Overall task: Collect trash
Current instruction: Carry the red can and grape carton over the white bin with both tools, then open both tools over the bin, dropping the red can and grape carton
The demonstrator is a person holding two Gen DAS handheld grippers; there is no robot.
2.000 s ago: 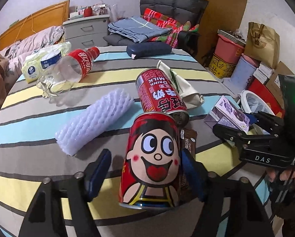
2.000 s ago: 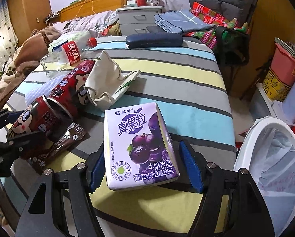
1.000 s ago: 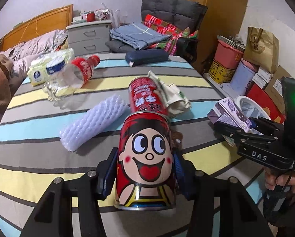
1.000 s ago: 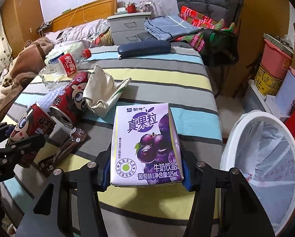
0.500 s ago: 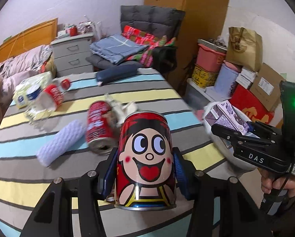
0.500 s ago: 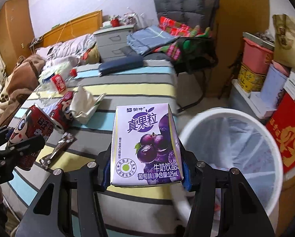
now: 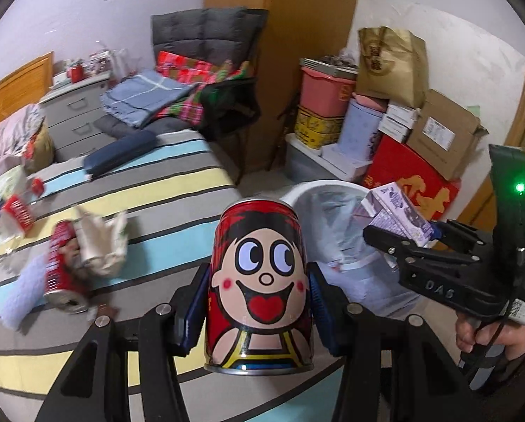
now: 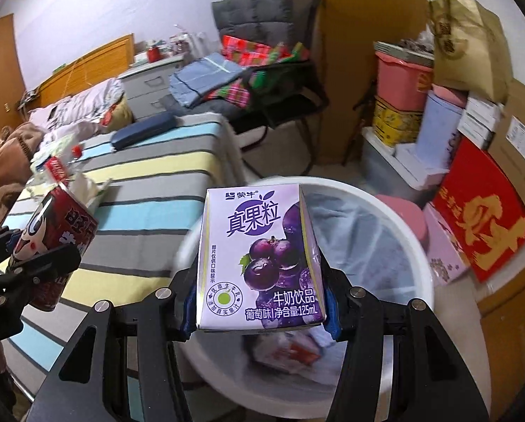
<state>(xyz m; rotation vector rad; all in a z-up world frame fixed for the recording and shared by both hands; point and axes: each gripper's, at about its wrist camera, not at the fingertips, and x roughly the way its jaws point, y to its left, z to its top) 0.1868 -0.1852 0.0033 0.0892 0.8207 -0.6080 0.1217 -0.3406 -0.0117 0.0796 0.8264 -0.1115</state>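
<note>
Over on the left, the striped table [image 7: 164, 190] carries the leftovers: a clear plastic bottle with a red label [image 7: 14, 211], a white foam fruit net [image 7: 19, 299], a second red can lying on its side [image 7: 60, 267] and a crumpled cream paper bag [image 7: 102, 242] touching it, with a dark blue case [image 7: 120, 153] farther back. The left tongs [image 7: 259, 306] are clamped on an upright red drink can [image 7: 259, 281], its front a cartoon child's face with wide eyes, red cheeks and an open smile; it is held at the table's edge, just beside the bin. To its right, the right tongs [image 8: 259, 302] grip a small purple milk-drink carton [image 8: 259, 256] printed with grapes, the Mengniu logo, big Chinese characters and "125mL", held directly above the white waste bin [image 8: 417, 246]. The bin is lined with a pale plastic bag and has some blurred red-and-white rubbish at the bottom. A red box with gold characters [image 8: 487, 225] stands beyond it.
</note>
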